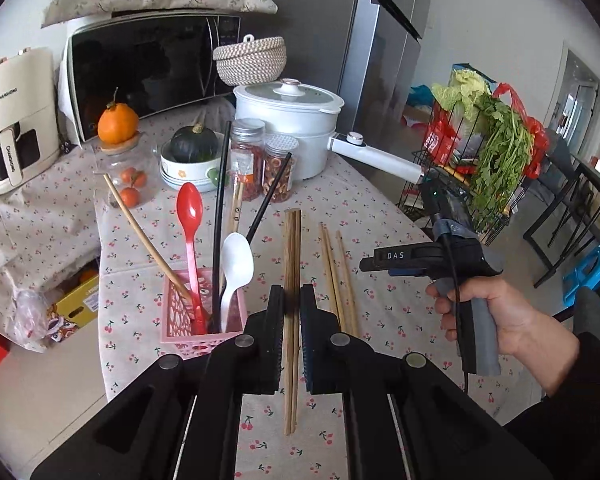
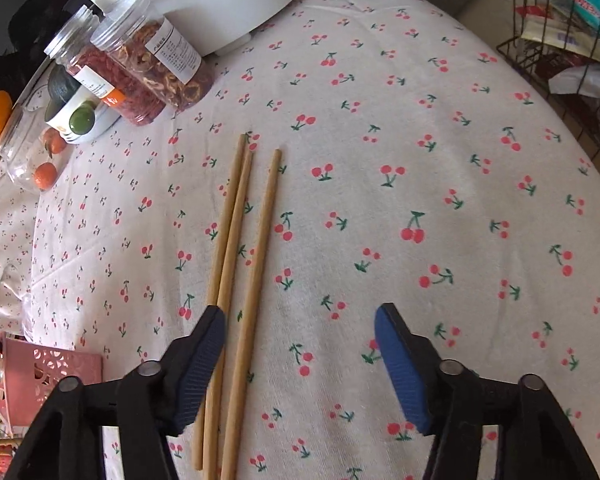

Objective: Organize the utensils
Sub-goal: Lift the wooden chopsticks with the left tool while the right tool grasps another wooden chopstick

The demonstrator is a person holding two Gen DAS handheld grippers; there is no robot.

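My left gripper [image 1: 291, 302] is shut on a pair of dark wooden chopsticks [image 1: 291, 256], held above the cherry-print tablecloth, just right of a pink utensil basket [image 1: 180, 322]. The basket holds a red spoon [image 1: 190, 210], a white spoon [image 1: 236, 260], black chopsticks [image 1: 220, 216] and a light chopstick. Three light wooden chopsticks [image 2: 236, 248] lie on the cloth; they also show in the left wrist view [image 1: 338, 276]. My right gripper [image 2: 300, 320] is open just above them, with its left finger [image 2: 204, 356] over their near ends. It also shows in the left wrist view [image 1: 380, 260].
Two spice jars [image 1: 260, 164], a white pot [image 1: 288, 120] with a long handle, a bowl with a squash [image 1: 192, 160] and a jar of oranges [image 1: 128, 172] stand behind the basket. A microwave [image 1: 148, 72] is at the back. A wire rack with greens [image 1: 488, 152] stands right of the table.
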